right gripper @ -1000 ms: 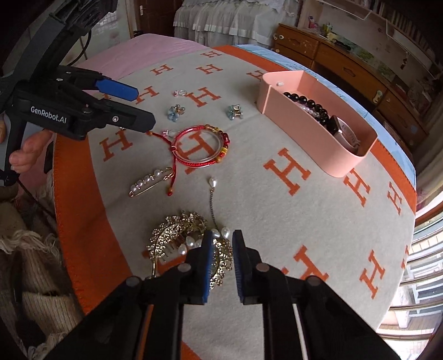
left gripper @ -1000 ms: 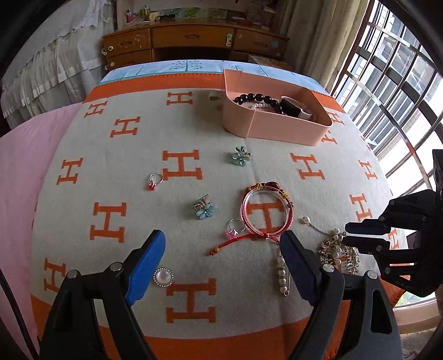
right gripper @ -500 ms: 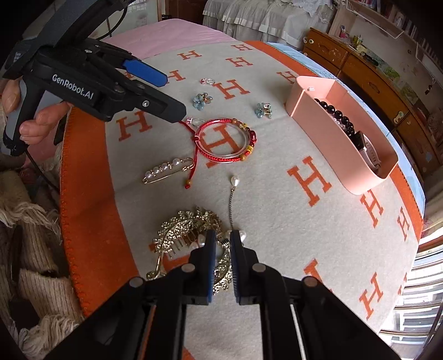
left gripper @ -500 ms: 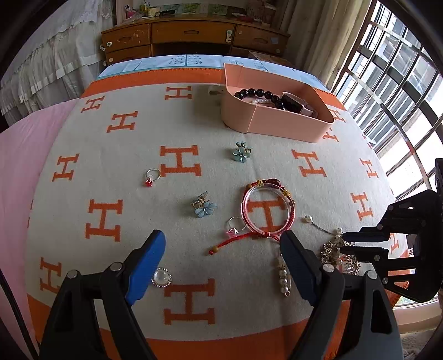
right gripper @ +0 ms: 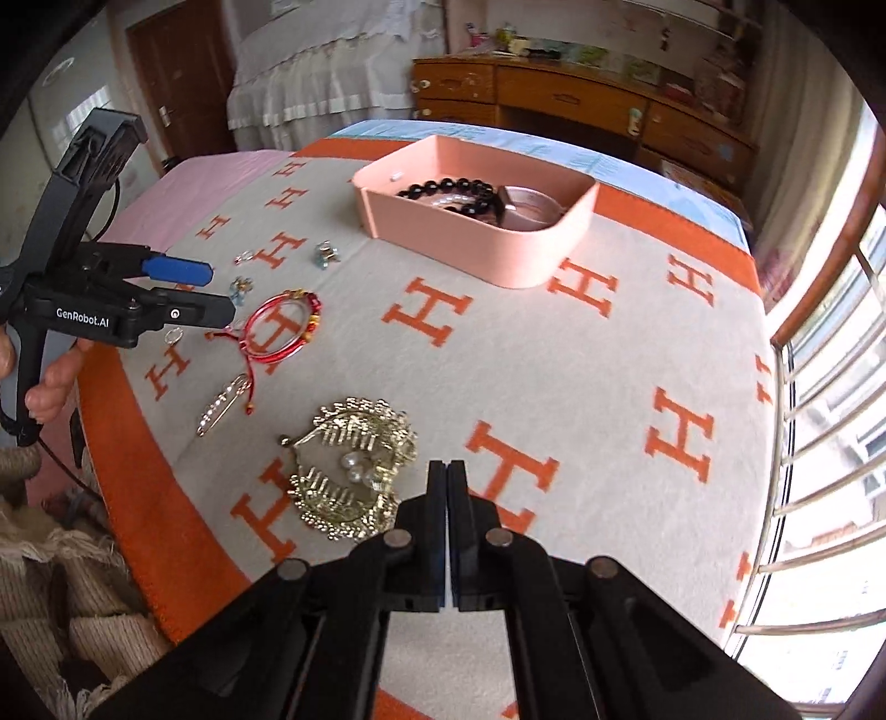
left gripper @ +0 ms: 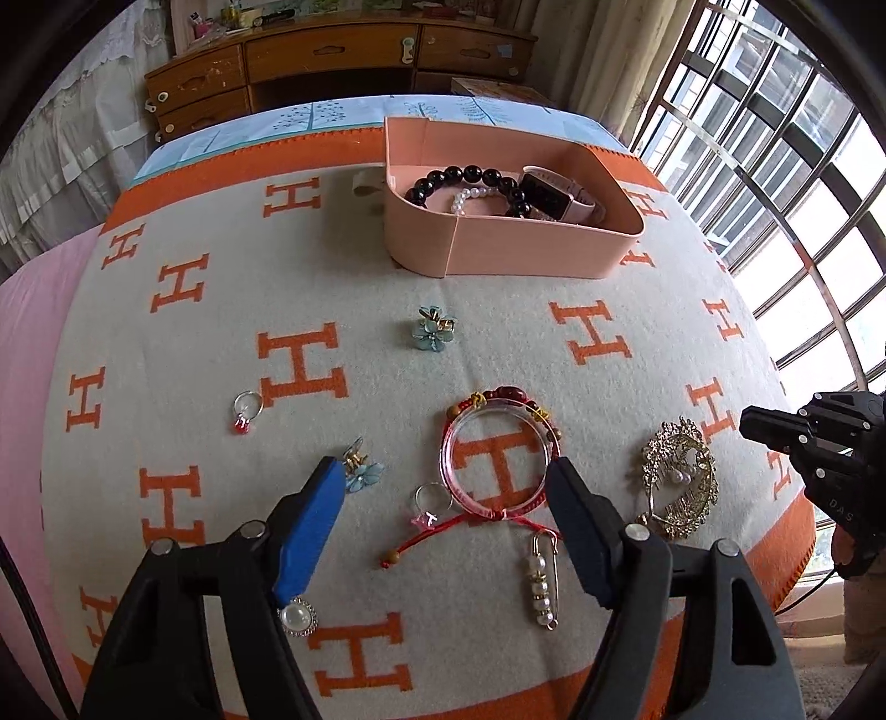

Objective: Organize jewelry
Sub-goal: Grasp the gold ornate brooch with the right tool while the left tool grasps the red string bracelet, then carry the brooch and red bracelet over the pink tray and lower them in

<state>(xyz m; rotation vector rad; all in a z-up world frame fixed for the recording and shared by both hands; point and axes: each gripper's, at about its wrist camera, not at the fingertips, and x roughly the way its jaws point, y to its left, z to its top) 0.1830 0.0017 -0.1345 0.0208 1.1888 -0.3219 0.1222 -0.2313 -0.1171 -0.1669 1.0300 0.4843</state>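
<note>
A pink tray (left gripper: 531,252) (right gripper: 554,249) at the far side of the blanket holds a black bead bracelet (left gripper: 465,177), a pearl strand and a pink watch (left gripper: 559,194). Loose pieces lie nearer: a red bracelet (left gripper: 498,443) (right gripper: 279,327), a gold hair comb (left gripper: 678,479) (right gripper: 354,465), a pearl pin (left gripper: 542,579), two blue flower clips (left gripper: 434,329), two rings and a pearl brooch (left gripper: 298,615). My left gripper (left gripper: 443,493) is open and empty, its fingers on either side of the red bracelet. My right gripper (right gripper: 447,471) is shut, raised beside the comb; I cannot see anything between its pads.
The jewelry lies on a cream blanket with orange H marks (left gripper: 304,360) over a bed. A wooden dresser (left gripper: 332,50) stands behind it. A barred window (left gripper: 775,166) is at the right. The blanket's orange front edge (right gripper: 144,498) drops off near my grippers.
My right gripper closed fully and lifted up and back from the gold comb. The thin pearl chain beside the comb is no longer on the blanket. My left gripper moved forward toward the red bracelet.
</note>
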